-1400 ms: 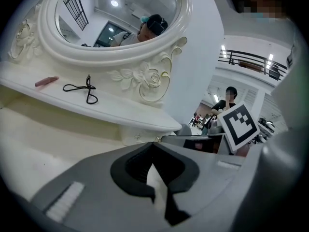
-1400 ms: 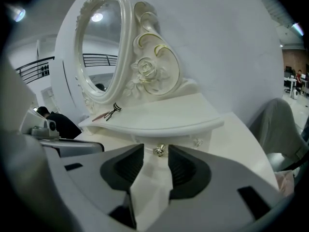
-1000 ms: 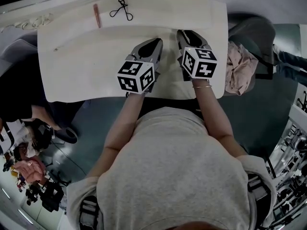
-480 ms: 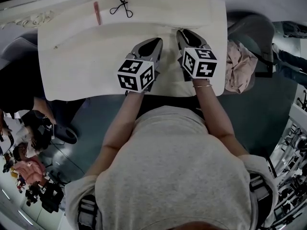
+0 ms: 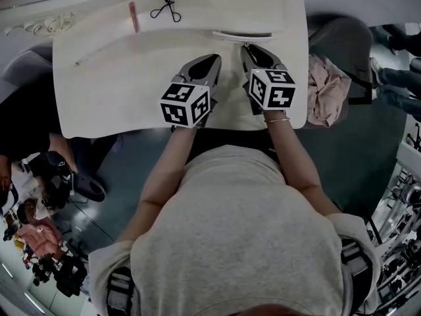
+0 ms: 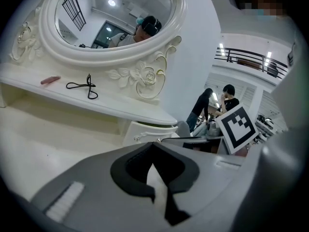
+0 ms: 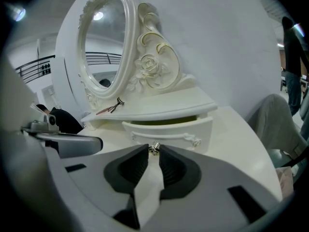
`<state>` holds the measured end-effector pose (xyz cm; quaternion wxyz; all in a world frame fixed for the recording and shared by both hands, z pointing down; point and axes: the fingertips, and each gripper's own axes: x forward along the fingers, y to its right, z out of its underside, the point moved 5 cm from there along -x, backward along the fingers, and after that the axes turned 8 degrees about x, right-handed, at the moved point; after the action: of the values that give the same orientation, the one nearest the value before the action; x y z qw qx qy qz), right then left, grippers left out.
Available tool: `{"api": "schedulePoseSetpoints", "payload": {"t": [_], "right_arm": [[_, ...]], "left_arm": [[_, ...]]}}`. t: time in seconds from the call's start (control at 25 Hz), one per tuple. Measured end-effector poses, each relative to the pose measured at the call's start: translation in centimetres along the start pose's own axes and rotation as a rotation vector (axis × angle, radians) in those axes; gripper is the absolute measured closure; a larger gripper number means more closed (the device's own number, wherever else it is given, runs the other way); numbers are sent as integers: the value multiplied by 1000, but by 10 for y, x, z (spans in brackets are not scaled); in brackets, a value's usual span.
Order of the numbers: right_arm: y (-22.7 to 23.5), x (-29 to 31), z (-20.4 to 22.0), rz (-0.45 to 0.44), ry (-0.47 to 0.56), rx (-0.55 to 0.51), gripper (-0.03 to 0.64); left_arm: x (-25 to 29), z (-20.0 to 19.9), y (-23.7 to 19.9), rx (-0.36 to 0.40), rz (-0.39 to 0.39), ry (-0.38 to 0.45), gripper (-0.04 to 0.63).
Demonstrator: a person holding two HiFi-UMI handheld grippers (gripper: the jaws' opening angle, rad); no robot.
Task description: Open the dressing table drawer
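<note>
**Setting.** A bright hall with a grey floor [image 5: 358,153] and a railed balcony [image 6: 251,62]. A white dressing table [image 5: 125,84] is set against a pale wall.

**1. Mirror** [image 7: 104,47]. Oval and upright, framed in carved white roses. It is mounted above a raised shelf [image 7: 166,105] at the back of the table.

**2. Shelf contents.** A black eyelash curler [image 5: 166,8] and a pink stick [image 5: 133,17] are laid near each other without touching. In the head view both are found on the shelf's left part.

**3. Drawer** [image 7: 178,128]. It is fitted under the right part of the shelf and is pulled out a little. A dark gap is shown between its front and the shelf edge. A small metal knob [image 7: 154,149] is fixed at the middle of the front.

**4. Right gripper** [image 7: 154,153]. It is pointed at the drawer front. Its jaws have just been closing, and the knob is clamped between their tips.

**5. Left gripper** [image 6: 153,146]. It is held over the bare table top, just beside the right one. Its jaws are pressed together, and nothing is held between them.

**6. Chair** [image 5: 345,48]. Grey, placed at the table's right side. A pinkish cloth [image 5: 327,91] is draped over it.

**7. Bracelet** [image 5: 277,118]. Thin, worn on the wrist behind the right gripper.

**8. Bystanders** [image 6: 227,98]. Two people are seen standing in the background of the left gripper view.
</note>
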<state>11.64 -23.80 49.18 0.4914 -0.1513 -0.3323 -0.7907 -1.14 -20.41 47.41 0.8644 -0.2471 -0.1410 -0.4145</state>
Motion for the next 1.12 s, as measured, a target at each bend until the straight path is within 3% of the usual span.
{"api": "schedulePoseSetpoints", "payload": {"t": [0.16, 0.36, 0.68, 1.12], "right_arm": [[5, -5, 5, 21, 8, 8, 611], [5, -7, 8, 10, 29, 29, 610], [-2, 7, 6, -15, 18, 64, 514], [3, 10, 5, -28, 6, 59, 517]], "left_arm": [[-4, 3, 1, 0, -5, 6, 591], [-9, 3, 3, 4, -11, 12, 591], [-11, 0, 1, 6, -20, 19, 591], [-5, -2, -1, 5, -15, 21, 591]]}}
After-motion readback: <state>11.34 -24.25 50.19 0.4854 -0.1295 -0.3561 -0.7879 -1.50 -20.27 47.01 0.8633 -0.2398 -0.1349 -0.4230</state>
